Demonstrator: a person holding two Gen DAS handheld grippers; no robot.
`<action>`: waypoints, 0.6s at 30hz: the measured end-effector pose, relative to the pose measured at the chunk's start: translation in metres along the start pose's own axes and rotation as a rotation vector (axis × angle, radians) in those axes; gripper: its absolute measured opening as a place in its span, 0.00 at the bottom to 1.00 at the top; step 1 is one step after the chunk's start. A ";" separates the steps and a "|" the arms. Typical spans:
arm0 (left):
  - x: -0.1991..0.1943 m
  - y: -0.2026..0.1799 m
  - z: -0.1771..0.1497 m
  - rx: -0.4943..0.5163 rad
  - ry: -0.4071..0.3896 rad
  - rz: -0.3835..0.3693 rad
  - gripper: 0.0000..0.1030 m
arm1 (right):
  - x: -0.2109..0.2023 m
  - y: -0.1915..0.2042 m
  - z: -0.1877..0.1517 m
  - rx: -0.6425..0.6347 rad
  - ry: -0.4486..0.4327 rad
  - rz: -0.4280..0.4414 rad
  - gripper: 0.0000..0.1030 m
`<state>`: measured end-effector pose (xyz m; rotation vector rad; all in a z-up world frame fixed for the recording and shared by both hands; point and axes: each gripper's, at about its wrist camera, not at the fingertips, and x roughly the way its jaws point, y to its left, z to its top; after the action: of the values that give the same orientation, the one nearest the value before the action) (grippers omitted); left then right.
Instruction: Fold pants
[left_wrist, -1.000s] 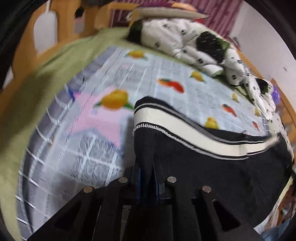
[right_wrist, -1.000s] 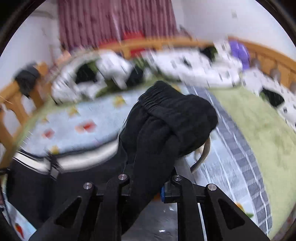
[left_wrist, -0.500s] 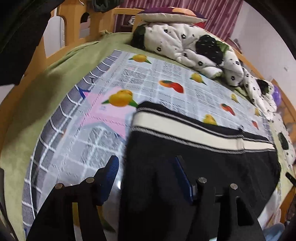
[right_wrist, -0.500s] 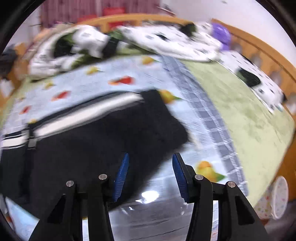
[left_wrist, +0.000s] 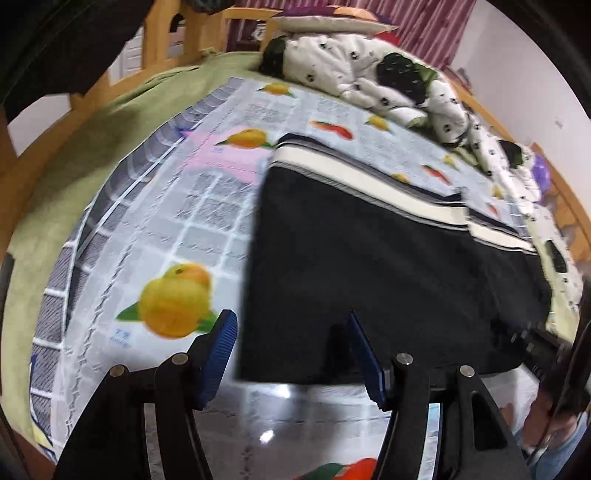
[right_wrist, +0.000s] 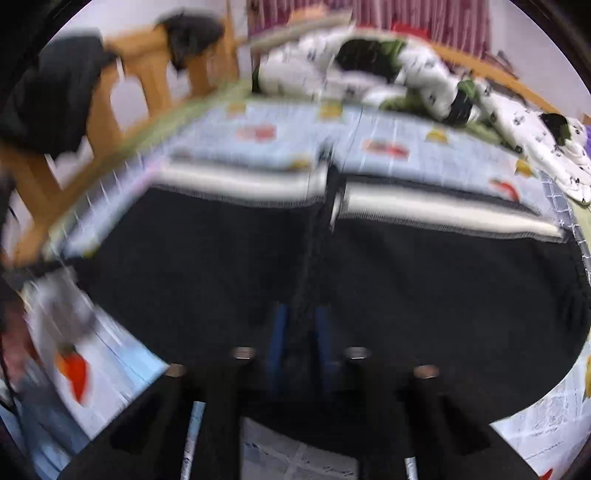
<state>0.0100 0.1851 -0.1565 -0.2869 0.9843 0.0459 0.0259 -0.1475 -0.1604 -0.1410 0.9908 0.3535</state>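
Note:
Black pants (left_wrist: 388, 266) with a cream and dark striped side band lie folded flat on the fruit-print sheet (left_wrist: 207, 206). My left gripper (left_wrist: 291, 325) is open, and the pants' near left corner lies between its fingers without touching the blue pads (left_wrist: 218, 350). The right wrist view is blurred. There the pants (right_wrist: 406, 280) fill the middle, with a seam running up from my right gripper (right_wrist: 300, 317). Its jaws are closing, nearly together, with a ridge of black fabric between the pads at the near edge.
A white quilt with black spots (left_wrist: 369, 74) is heaped along the far side of the bed. A green blanket (left_wrist: 74, 166) borders the sheet on the left. A wooden bed rail (right_wrist: 147, 74) with dark clothes hung on it stands at the left.
My left gripper let go of the pants' corner, opened and drew back. My right gripper dropped the bunched pants, swung across them, now flat, and closed on their near edge.

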 end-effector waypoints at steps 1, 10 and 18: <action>0.010 0.005 -0.004 -0.014 0.051 0.004 0.58 | 0.011 0.002 -0.011 0.008 0.026 -0.011 0.11; 0.009 0.033 -0.018 -0.175 0.040 -0.135 0.56 | -0.016 -0.007 -0.015 0.069 -0.048 0.047 0.19; -0.014 0.018 -0.001 -0.073 -0.049 -0.027 0.56 | -0.020 -0.007 0.019 -0.005 -0.115 -0.038 0.19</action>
<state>-0.0017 0.2028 -0.1497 -0.3642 0.9316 0.0635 0.0336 -0.1529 -0.1334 -0.1419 0.8727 0.3261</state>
